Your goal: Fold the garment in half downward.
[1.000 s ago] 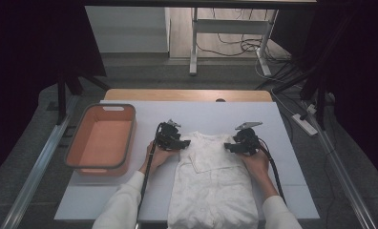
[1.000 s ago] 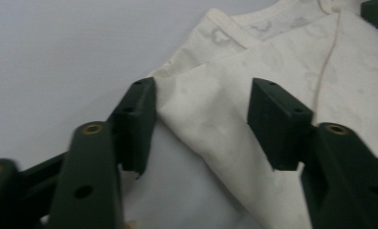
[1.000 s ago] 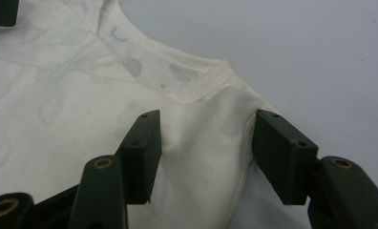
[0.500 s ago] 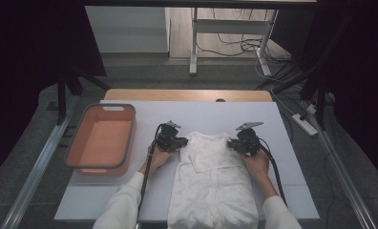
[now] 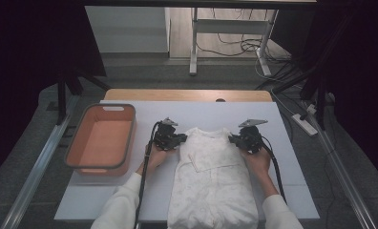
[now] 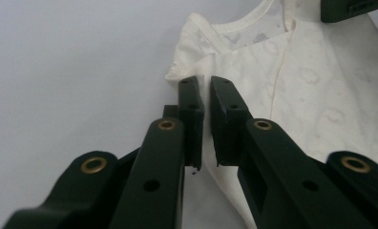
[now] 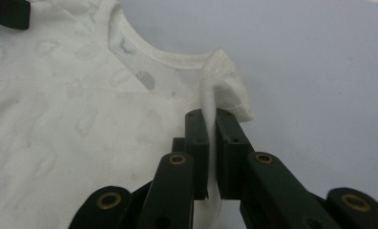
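Note:
A white baby garment (image 5: 211, 191) lies flat on the white table (image 5: 106, 195), its neck toward the far side. My left gripper (image 5: 179, 140) sits at the garment's left shoulder. In the left gripper view its jaws (image 6: 206, 85) have just closed, and a fold of the shoulder edge (image 6: 311, 95) is pinched between the pads. At the other shoulder is my right gripper (image 5: 234, 140). Its jaws (image 7: 212, 115) have also just closed and squeeze a raised fold of the cloth (image 7: 58, 119) beside the neckline.
An orange bin (image 5: 101, 106) stands on the table to the left of the garment. The table's wooden far edge (image 5: 187, 95) lies beyond the neck. Cables trail from both grippers back along the forearms. Metal rails run along both sides of the table.
Both pairs of jaws have closed on the garment's shoulders. The hands have stayed about where they were.

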Available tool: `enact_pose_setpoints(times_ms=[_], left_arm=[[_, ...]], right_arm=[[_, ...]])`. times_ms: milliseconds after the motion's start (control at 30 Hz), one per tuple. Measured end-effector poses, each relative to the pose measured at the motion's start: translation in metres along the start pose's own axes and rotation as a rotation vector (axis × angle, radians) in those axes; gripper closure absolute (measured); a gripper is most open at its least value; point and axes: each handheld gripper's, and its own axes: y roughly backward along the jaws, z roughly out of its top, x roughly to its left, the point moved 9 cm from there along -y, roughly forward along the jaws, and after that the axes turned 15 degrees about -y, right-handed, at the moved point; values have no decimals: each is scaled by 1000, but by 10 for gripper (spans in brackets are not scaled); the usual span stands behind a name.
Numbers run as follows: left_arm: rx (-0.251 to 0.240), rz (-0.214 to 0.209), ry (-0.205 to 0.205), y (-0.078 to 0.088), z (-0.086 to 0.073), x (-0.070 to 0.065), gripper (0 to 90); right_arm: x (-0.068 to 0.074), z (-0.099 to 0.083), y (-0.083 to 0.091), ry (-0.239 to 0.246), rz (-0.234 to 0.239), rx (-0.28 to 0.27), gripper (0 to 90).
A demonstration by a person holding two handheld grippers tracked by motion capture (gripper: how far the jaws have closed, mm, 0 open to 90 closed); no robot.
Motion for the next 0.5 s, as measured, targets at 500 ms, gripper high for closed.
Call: enact_pose_setpoints(times_ms=[500], left_arm=[[-56,15,-1,16,9,2,827]], right_arm=[[7,13,14,2,31,-60,850]])
